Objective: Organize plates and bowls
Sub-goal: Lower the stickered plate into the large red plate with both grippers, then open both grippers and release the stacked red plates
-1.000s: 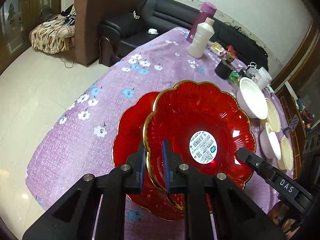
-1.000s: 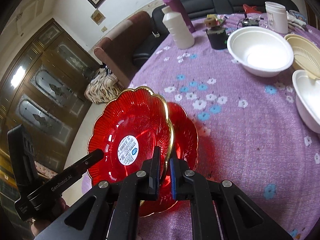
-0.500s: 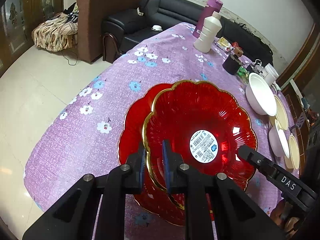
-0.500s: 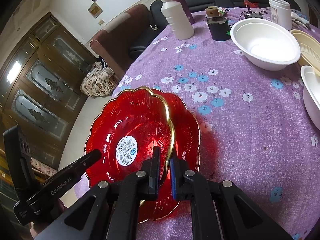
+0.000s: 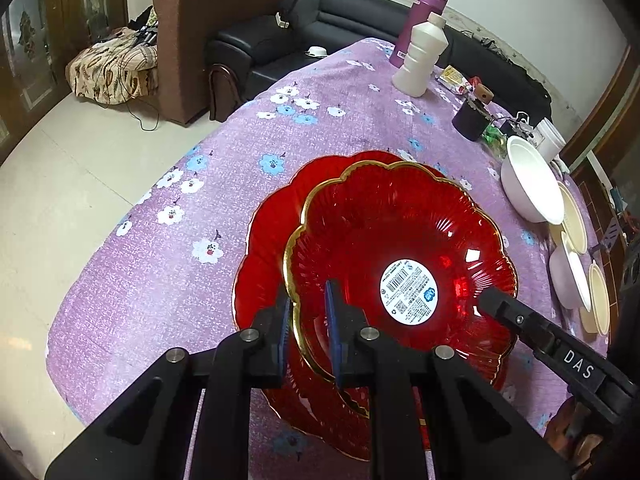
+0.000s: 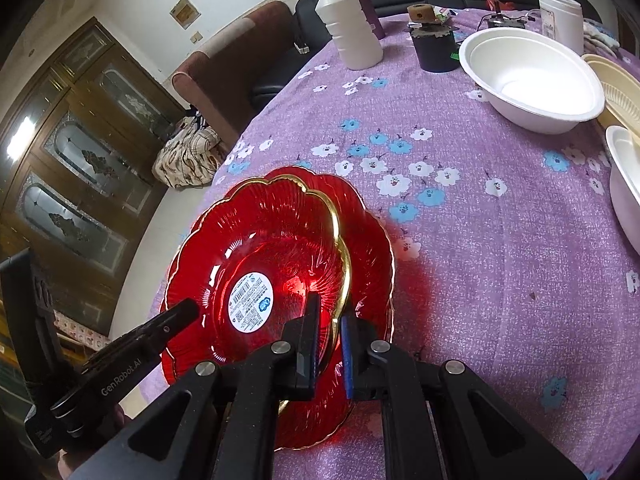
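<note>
I hold the top red plate (image 5: 400,256) by its gold rim, the left gripper (image 5: 308,320) and the right gripper (image 6: 330,320) both pinched tight on it. It has come lower since a moment ago and now sits low in the middle of the frame, just over the bottom red plate (image 5: 260,264), so stacking is nearly done.

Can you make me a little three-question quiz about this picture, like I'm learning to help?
1. True or false: the upper red plate carries a round white barcode sticker.
2. What grips the upper red plate's gold rim? A) left tongs only B) right tongs only C) both
3. Fill in: beneath it, on the purple flowered tablecloth, lies another ____ plate.

Key: 1 true; 2 C; 3 red
</note>
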